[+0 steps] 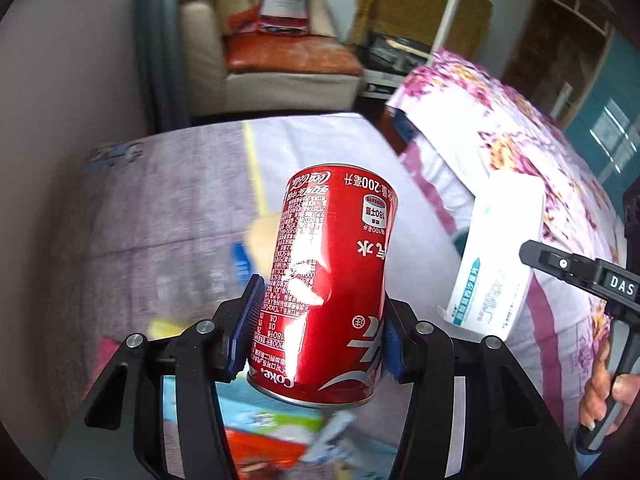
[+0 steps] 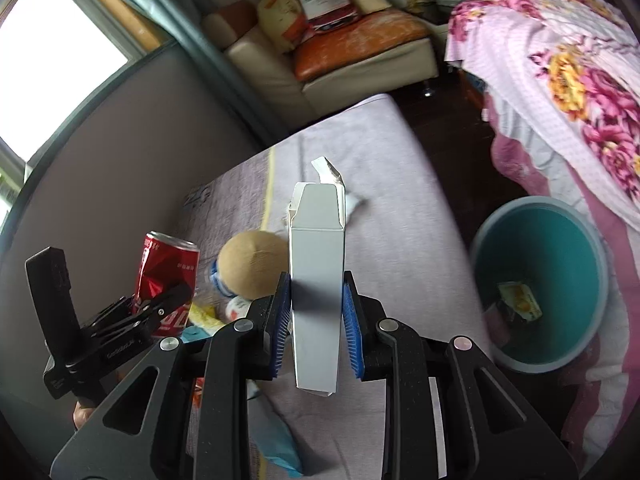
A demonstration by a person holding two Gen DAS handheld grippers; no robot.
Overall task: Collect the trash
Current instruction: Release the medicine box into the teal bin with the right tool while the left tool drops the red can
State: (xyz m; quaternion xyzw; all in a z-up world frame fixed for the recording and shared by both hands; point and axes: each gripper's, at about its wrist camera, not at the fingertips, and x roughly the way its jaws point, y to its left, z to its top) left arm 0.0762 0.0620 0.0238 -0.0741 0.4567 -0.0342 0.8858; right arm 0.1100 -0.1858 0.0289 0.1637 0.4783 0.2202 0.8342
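Over the grey mat, the left gripper (image 1: 316,332) pinches a dented Coke can (image 1: 328,280) low down, so it could tip out, while the right gripper (image 2: 316,312) clamps a white carton (image 2: 318,280). The teal bin (image 2: 540,280) sits off right — easy to miss.

Both grippers are matte black, built of angular linkage arms with cut-out openings and round silver screws at the joints. The left gripper (image 1: 318,320) and right gripper (image 2: 318,310) carry ribbed blue pads (image 2: 281,316). White letters "DAS" mark the right one's side, above bare fingers (image 1: 600,396).
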